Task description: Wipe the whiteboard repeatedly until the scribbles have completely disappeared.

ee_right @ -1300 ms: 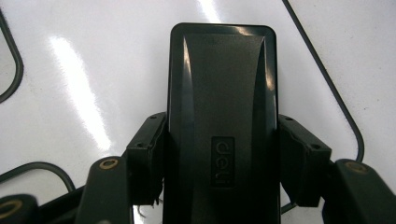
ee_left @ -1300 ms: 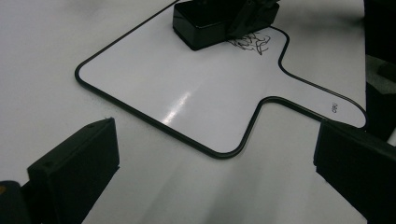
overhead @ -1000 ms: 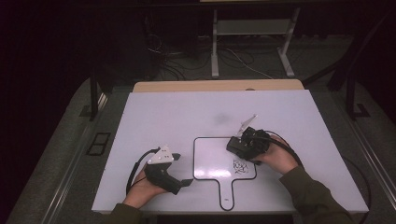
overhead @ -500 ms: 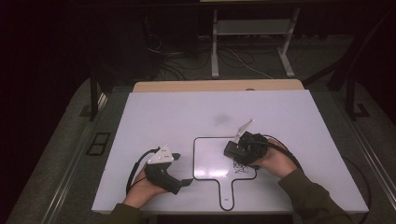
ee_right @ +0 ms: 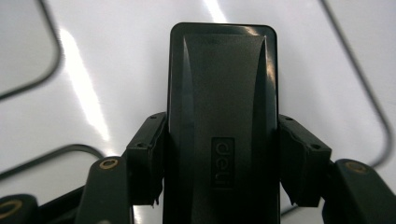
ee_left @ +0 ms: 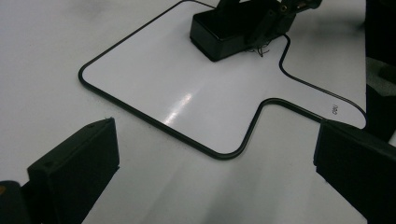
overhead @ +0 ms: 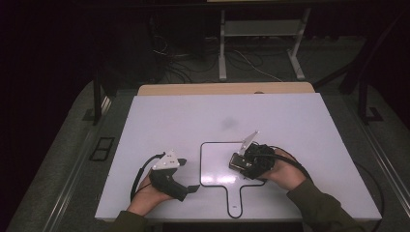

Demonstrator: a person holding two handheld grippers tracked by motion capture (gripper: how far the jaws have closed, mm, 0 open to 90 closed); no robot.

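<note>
A black rectangular eraser [ee_right: 222, 116] with an embossed logo is held flat on a small white paddle-shaped whiteboard [overhead: 215, 164]. The black-edged board lies flat on the desk, handle toward the near edge; faint scribbles remain beside the eraser.

— Glossy white paddle-shaped writing board [overhead: 218, 162], thin black line around the rim. Plain white rectangular tabletop [overhead: 193, 121] underneath, pale tan strip along the far edge.

— Matte black rectangular plastic eraser block [ee_right: 222, 121], tone-on-tone raised lettering. Faint black scribble [ee_left: 261, 50] beside it on the board.

— Black two-jaw right gripper [overhead: 240, 163], grey three-cornered plate on top. Black two-jaw left gripper [overhead: 192, 188], same pale grey plate.

— Brass-coloured screws on the black jaws. Dark olive sleeves [overhead: 319, 208].
</note>
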